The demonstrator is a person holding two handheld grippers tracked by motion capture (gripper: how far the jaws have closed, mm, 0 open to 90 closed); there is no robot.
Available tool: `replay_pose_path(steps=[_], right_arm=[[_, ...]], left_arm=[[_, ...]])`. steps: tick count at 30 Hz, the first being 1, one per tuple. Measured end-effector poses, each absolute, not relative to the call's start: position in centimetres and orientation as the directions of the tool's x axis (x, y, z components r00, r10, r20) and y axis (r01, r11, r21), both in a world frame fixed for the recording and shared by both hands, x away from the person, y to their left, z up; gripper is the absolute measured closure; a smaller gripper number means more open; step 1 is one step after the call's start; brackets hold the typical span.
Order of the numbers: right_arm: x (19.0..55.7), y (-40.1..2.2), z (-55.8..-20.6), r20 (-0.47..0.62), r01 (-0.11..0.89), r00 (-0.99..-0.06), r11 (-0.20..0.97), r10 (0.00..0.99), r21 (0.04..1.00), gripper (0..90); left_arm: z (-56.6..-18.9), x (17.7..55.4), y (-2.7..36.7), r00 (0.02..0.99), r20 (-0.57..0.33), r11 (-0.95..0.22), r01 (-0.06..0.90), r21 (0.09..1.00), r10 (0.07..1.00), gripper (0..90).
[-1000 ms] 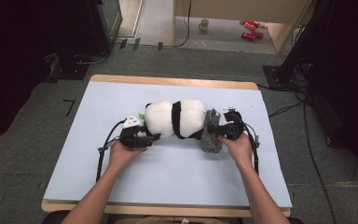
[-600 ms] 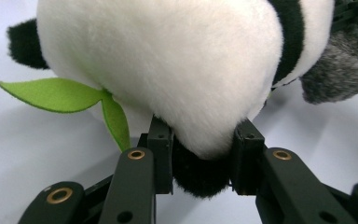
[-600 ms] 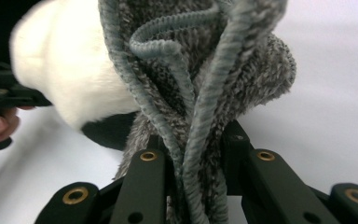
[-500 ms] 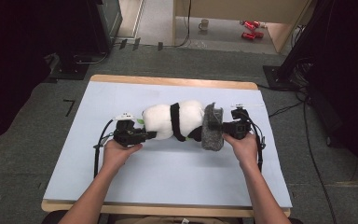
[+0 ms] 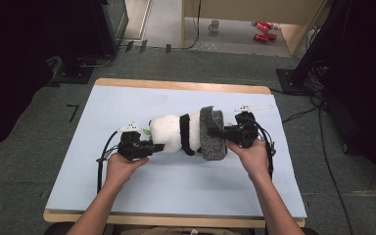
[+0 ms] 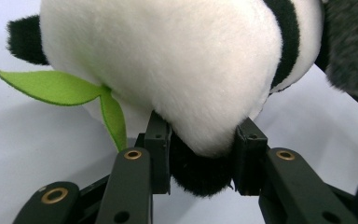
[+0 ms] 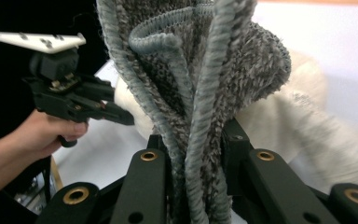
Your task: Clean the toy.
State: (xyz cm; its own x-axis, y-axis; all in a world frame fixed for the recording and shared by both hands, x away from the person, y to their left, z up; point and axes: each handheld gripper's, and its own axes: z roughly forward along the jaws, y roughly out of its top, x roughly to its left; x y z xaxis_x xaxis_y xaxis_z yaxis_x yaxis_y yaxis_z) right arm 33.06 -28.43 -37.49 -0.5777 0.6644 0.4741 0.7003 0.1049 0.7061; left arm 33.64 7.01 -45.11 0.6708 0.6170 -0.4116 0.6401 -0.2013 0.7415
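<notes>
Pale blue cloth covered the wooden table (image 5: 127,105), set on grey carpet in a dark room. A toy panda (image 5: 169,132) was held in the middle by the left gripper (image 5: 152,147), clamped on its black paw. The right gripper (image 5: 214,132) was pinched tight on a grey knit hat (image 5: 211,133). For a good fit, the hat should be pulled evenly over the head while the panda is kept steady.

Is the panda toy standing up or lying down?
Lying down: the panda toy stretches sideways above the table, held between both grippers.
</notes>
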Motion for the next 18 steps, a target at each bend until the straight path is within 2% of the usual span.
replay_pose_path(steps=[4, 10, 14, 18], right_arm=[[33.6, -27.8, -38.6, 0.428, 0.704, -0.564, 0.141, 0.706, 0.696, 76.5], [34.4, -27.8, -39.1, 0.411, 0.704, -0.551, 0.141, 0.726, 0.696, 76.4], [34.9, -27.7, -39.0, 0.402, 0.697, -0.548, 0.135, 0.734, 0.704, 76.4], [35.4, -27.4, -38.7, 0.395, 0.694, -0.544, 0.132, 0.74, 0.708, 76.3]], left_arm=[[-45.1, 33.6, 7.0, 0.675, -0.384, -0.215, 0.626, 0.749, 0.63, 63.4], [-45.1, 33.6, 7.2, 0.7, -0.332, -0.248, 0.588, 0.77, 0.632, 49.1], [-44.6, 33.7, 8.0, 0.71, -0.313, -0.258, 0.572, 0.778, 0.631, 43.4], [-44.3, 33.4, 8.7, 0.75, -0.256, -0.267, 0.498, 0.825, 0.61, 40.1]])
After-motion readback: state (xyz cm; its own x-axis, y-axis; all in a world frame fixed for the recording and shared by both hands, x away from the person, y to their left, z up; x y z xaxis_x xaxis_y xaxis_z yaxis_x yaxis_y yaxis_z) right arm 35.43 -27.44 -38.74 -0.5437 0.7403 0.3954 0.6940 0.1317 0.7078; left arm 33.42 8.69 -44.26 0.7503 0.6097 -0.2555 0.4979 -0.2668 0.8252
